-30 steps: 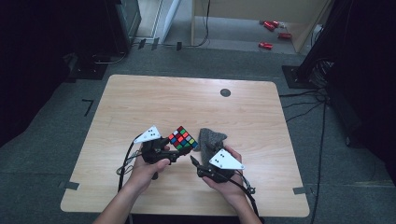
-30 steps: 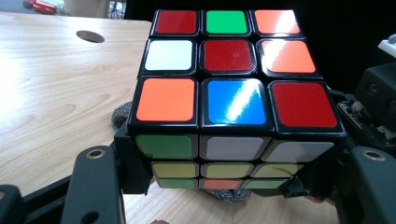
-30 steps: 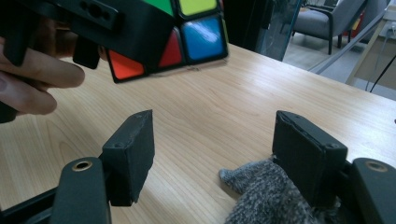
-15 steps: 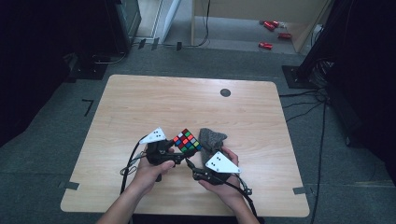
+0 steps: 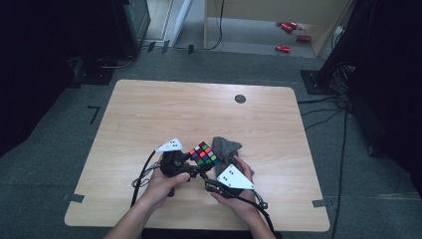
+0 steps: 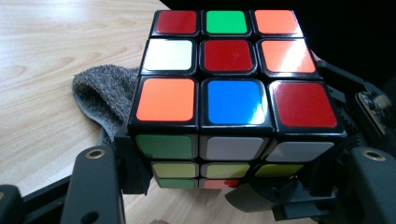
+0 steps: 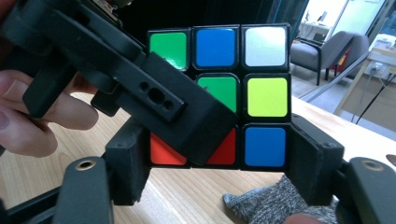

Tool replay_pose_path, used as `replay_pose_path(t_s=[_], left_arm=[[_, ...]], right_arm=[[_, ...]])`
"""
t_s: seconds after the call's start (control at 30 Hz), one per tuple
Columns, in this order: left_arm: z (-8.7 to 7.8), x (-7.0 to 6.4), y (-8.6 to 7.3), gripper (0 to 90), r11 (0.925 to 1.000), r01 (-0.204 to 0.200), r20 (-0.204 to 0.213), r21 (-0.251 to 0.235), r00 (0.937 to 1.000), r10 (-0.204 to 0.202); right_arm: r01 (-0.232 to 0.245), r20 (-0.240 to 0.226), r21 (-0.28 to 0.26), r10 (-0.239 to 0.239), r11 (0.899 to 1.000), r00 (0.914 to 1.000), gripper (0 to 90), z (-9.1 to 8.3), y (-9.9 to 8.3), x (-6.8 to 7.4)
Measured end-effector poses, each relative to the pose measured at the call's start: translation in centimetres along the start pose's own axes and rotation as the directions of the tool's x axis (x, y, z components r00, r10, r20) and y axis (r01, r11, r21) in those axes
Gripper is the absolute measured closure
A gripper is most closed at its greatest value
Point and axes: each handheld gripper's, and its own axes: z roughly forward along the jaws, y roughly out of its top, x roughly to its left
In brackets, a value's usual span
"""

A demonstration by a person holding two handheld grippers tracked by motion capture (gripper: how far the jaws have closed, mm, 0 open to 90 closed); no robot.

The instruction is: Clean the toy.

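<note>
A scrambled Rubik's cube is held just above the table near its front edge, clamped from two sides. My left gripper is shut on it from the left, and in the left gripper view the cube sits between its two jaws. My right gripper is shut on the cube from the front right, with its pads on the lower layer. In the right gripper view a finger of the left gripper crosses the cube's face. A grey cloth lies on the table right behind the cube.
The wooden table has a small dark round disc near its far edge. Cables trail from both grippers toward the front edge. Red objects lie on the floor beyond the table.
Both grippers and the cube have drifted slightly to the right, staying together. The grip on the cube is the same throughout.
</note>
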Motion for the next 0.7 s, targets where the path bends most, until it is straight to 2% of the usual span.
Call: replay_pose_path(t_s=[0.27, 0.43, 0.57, 0.7], left_arm=[[0.0, 0.3, 0.0, 34.2, 0.9997, 0.020, 0.006, 0.013, 0.9998, -0.020], [-0.1, 0.3, 0.1, 29.2, 0.9995, 0.031, 0.019, 0.009, 0.9993, -0.031], [-0.6, 0.5, 0.4, 27.0, 0.9991, 0.039, 0.024, -0.016, 0.9989, -0.039], [-1.3, 0.8, 0.7, 26.4, 0.9981, 0.041, 0.019, -0.047, 0.9990, -0.040]], right_arm=[[0.027, 0.009, 0.001, -0.027, 1.000, 0.9996, 34.3, 0.0, -0.1, 0.1], [0.045, 0.013, 0.013, -0.045, 0.999, 0.9989, 34.5, 0.0, -0.1, 0.1], [0.054, 0.021, 0.029, -0.055, 0.998, 0.9983, 34.5, 0.0, -0.2, 0.0], [0.035, 0.030, 0.037, -0.036, 0.999, 0.9989, 34.6, -0.2, -0.2, -0.5]])
